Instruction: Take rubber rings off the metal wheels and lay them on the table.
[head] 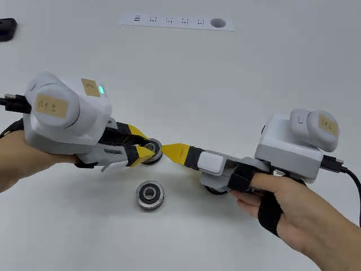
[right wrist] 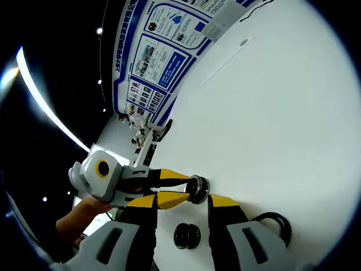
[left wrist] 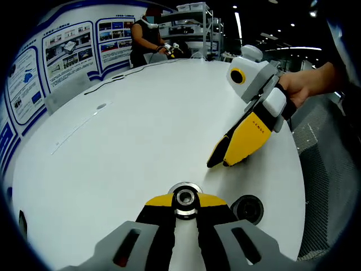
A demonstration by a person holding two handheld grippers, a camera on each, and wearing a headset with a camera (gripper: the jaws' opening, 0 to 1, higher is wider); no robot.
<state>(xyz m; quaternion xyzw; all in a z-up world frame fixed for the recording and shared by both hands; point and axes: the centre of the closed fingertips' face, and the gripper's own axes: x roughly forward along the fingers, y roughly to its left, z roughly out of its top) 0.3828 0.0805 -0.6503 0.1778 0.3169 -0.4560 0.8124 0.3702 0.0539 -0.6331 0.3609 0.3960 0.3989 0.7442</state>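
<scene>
Left fingers (left wrist: 161,201) on wheel (left wrist: 185,199), axle forward

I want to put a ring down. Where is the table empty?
Bare table lies beyond the left gripper and right gripper, up to the power strip, and nearer than the loose wheel. Crowded where the jaws meet at the held wheel.

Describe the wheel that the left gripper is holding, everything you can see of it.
The held wheel is small and round. It looks like silvery metal, with a dark bore at its hub. The left gripper is shut on it, its yellow jaw tips pinching opposite sides, low over the white table. The right gripper points at it from close by, jaws open.
</scene>
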